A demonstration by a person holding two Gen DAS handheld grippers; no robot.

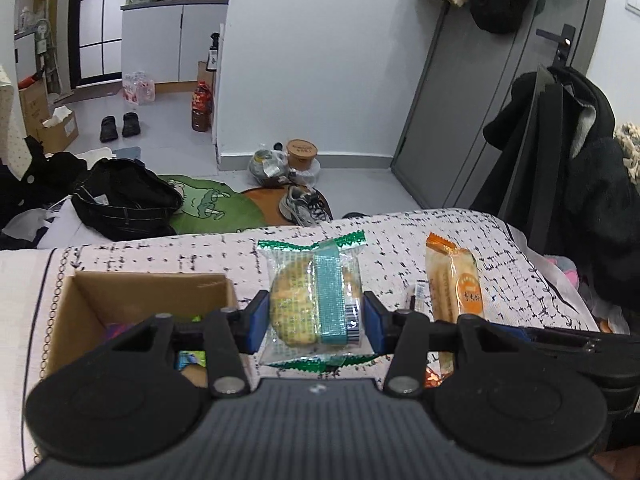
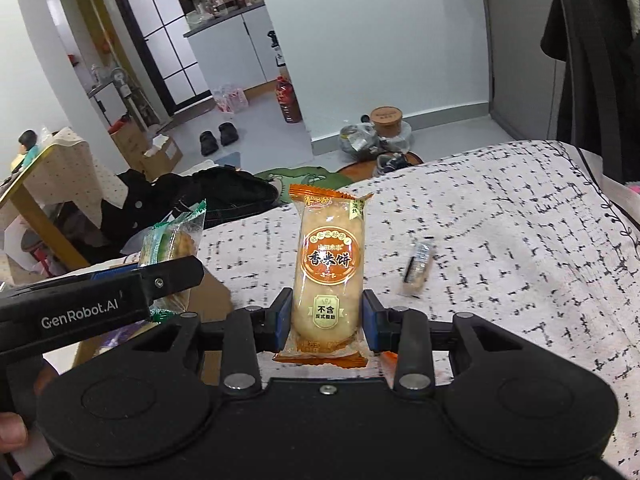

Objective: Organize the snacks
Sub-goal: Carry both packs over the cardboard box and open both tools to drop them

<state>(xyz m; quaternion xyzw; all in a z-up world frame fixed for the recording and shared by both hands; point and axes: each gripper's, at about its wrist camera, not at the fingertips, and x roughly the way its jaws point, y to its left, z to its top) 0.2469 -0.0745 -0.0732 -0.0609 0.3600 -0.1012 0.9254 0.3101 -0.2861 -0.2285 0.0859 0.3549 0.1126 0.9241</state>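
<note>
My left gripper (image 1: 316, 320) is shut on a green-edged clear packet of round crackers (image 1: 308, 300), held above the patterned cloth (image 1: 180, 250). Just left of it sits an open cardboard box (image 1: 68, 300) with colourful packets inside. My right gripper (image 2: 326, 320) is shut on an orange rice-cracker packet (image 2: 326, 264), standing upright between the blue pads. In the right wrist view, the left gripper (image 2: 176, 272) with the green packet (image 2: 172, 240) is at the left, over the box (image 2: 212, 300). The orange packet (image 1: 454, 284) also shows in the left wrist view.
A small wrapped snack (image 2: 418, 266) lies loose on the cloth (image 2: 520, 220) to the right. Beyond the table edge are a black bag (image 1: 124, 200), a green rug (image 1: 212, 204), shoes (image 1: 304, 204) and a dark coat (image 1: 568, 184) at the right.
</note>
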